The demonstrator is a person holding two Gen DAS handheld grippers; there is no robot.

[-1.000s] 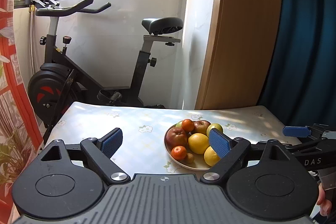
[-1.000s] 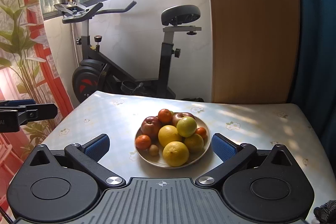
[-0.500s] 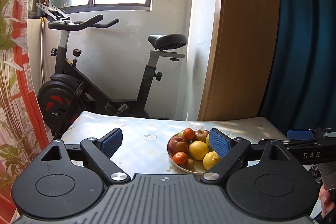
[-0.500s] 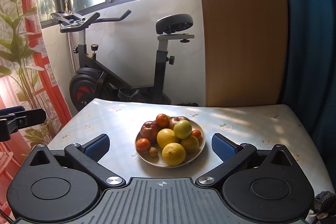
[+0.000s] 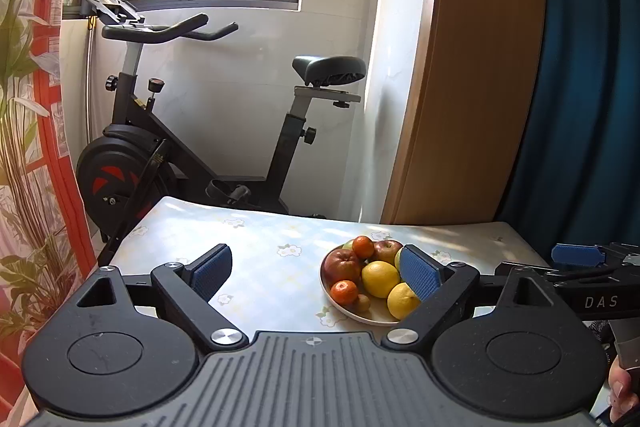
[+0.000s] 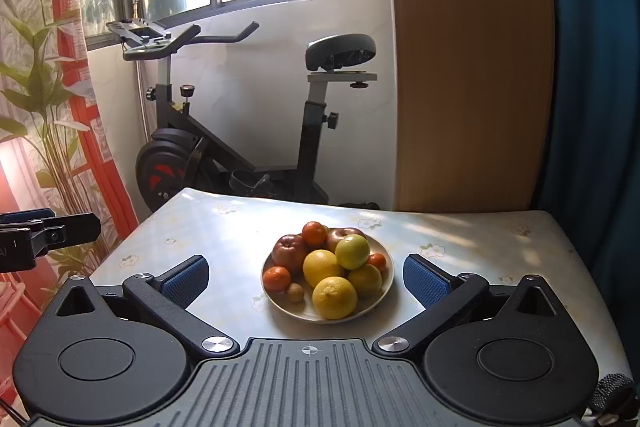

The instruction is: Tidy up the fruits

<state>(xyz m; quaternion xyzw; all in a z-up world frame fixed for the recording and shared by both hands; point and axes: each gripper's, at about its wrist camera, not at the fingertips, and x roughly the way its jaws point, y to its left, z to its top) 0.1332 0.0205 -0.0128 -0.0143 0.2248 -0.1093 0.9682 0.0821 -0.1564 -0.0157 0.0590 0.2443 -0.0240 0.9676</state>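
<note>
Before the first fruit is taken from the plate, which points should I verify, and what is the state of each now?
1. Right claw open and empty: ok.
2. Left claw open and empty: ok.
3. Plate lies fully on the table, away from the edges: ok.
4. Green apple sits on top of the pile, free to take: ok.
5. Right claw lined up with the plate: ok; left claw lined up: not ok, the plate is toward its right finger.
6. A place to put the sorted fruit: cannot tell, no second container shows.
</note>
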